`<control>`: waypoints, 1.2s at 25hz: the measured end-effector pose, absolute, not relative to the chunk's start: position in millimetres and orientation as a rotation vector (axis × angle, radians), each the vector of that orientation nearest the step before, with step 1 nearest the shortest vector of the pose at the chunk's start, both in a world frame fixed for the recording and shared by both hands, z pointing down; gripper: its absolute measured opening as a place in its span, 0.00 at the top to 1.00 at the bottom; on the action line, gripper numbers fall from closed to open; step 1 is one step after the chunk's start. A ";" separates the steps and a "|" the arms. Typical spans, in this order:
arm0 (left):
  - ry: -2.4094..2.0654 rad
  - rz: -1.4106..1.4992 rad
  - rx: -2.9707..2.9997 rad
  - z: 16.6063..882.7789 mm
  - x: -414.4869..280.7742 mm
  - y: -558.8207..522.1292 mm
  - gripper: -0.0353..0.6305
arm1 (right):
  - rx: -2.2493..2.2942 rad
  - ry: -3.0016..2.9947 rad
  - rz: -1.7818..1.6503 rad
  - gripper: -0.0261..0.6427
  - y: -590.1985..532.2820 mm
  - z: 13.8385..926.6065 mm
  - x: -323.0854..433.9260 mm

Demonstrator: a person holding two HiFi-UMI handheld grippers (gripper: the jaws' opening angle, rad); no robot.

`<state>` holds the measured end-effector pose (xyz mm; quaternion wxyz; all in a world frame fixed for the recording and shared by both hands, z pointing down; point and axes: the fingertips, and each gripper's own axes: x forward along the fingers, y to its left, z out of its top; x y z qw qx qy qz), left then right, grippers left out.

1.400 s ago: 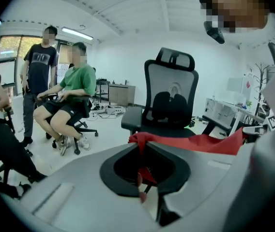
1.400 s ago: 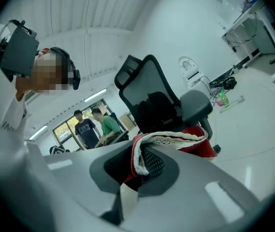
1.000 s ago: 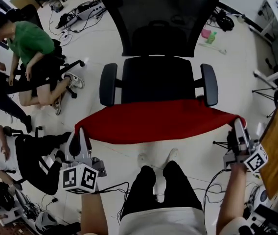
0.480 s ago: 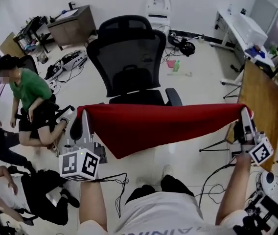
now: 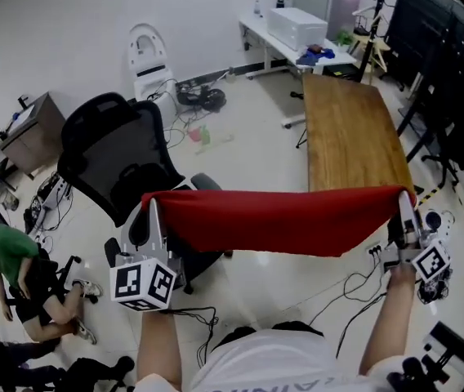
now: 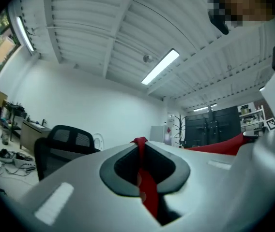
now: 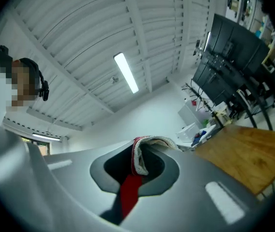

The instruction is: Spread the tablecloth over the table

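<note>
A red tablecloth [image 5: 281,219] hangs stretched between my two grippers, in front of the near end of the bare wooden table [image 5: 350,129]. My left gripper [image 5: 152,204] is shut on the cloth's left corner and my right gripper [image 5: 402,196] on its right corner. In the left gripper view the jaws [image 6: 139,141] pinch a red fold [image 6: 146,190], and the rest of the cloth [image 6: 220,145] trails off to the right. The right gripper [image 7: 145,140] pinches a rolled red edge [image 7: 136,161] with pale backing, with the table [image 7: 249,153] ahead on the right.
A black office chair [image 5: 122,158] stands just behind the cloth's left half. A white desk [image 5: 289,35] with a box lines the far wall. Dark racks and monitors [image 5: 452,47] stand right of the table. Cables [image 5: 354,284] lie on the floor; a person in green [image 5: 7,256] sits at left.
Both grippers have risen with the cloth, lifting it off the chair seat and pulling it taut. The view has swung from the chair to the wooden table.
</note>
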<state>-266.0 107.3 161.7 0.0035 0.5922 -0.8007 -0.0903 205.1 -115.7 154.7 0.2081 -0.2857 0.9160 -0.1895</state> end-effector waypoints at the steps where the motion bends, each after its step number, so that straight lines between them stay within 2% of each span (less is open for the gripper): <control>1: -2.478 -0.280 1.892 162.0 -248.8 90.6 0.92 | -0.836 2.533 -0.510 0.94 -117.6 154.4 228.8; 9: -2.229 -0.284 2.144 153.1 -89.6 -36.7 0.92 | -1.177 2.403 -0.398 0.94 -135.3 149.2 422.1; 17: -2.097 -0.257 2.263 154.2 34.1 -119.5 0.92 | -1.375 2.329 -0.335 0.94 -153.2 151.1 553.7; 23: -2.052 -0.202 2.305 156.3 84.1 -157.7 0.92 | -1.444 2.316 -0.305 0.94 -178.9 156.9 603.1; 30: -2.068 -0.171 2.289 169.2 88.8 -191.9 0.92 | -1.429 2.316 -0.358 0.94 -226.9 183.4 605.7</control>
